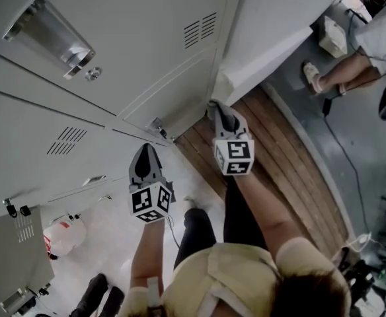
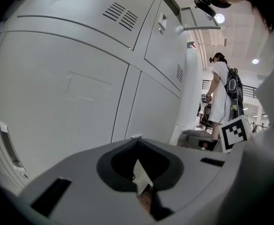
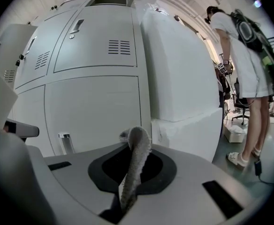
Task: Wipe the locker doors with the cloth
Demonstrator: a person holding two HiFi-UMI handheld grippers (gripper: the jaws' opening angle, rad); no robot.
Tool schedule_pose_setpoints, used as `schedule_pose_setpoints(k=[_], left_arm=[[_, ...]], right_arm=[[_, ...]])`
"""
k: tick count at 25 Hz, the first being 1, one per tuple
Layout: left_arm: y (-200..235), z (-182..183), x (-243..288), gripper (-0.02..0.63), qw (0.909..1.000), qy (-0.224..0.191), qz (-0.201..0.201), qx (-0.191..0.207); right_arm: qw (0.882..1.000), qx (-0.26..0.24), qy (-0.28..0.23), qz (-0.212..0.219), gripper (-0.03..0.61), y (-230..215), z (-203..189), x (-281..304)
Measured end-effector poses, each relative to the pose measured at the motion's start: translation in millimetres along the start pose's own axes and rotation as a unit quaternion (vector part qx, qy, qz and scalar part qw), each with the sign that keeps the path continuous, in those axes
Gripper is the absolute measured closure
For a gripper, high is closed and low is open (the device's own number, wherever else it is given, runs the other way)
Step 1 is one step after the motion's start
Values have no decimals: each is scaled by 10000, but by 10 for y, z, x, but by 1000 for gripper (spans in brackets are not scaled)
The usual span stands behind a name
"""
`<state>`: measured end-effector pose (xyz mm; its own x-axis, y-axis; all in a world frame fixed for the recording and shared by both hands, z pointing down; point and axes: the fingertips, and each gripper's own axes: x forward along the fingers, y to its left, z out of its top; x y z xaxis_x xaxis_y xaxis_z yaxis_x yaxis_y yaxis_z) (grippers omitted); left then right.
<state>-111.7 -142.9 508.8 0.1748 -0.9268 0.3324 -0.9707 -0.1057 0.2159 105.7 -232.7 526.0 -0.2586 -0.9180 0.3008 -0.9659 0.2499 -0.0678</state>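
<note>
A person [image 3: 244, 64] in white stands to your right — sandals on. A white jug [image 1: 65, 235] sits down by your left.

Locker doors [image 1: 133, 51] ahead of left gripper [image 1: 147, 153], right gripper [image 1: 220, 111]; cloth [image 3: 136, 158] in the latter; 1 person [image 1: 381, 32] rightward

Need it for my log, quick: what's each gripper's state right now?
Left gripper: closed, empty.
Right gripper: closed on the cloth.

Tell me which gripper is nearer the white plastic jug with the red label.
Left. The left gripper is right of the white red-labelled plastic jug; the right gripper, gripping the grey cloth, sits farther right, beyond the left one.
</note>
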Motion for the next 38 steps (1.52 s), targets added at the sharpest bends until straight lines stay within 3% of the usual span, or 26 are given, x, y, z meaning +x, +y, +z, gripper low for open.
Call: schedule_pose_setpoints(k=[3,16,29,38], left_arm=[[42,77,-111,626,10000,-49,22,17],[185,386,-655,626,9991,-340,205,121],[-25,526,-997,626,9982,-459,-182,352],[77,563,-1283,626,9980,-496,-196,345]], right_arm=[[9998,-160,-63,-74,563,-6,53,-115],[9998,-43,-180,-11,563,230,404,-659],[9997,36,-187,137,563,487,592,-1258],[9995,18,-73,316,563,772,544,-1550]])
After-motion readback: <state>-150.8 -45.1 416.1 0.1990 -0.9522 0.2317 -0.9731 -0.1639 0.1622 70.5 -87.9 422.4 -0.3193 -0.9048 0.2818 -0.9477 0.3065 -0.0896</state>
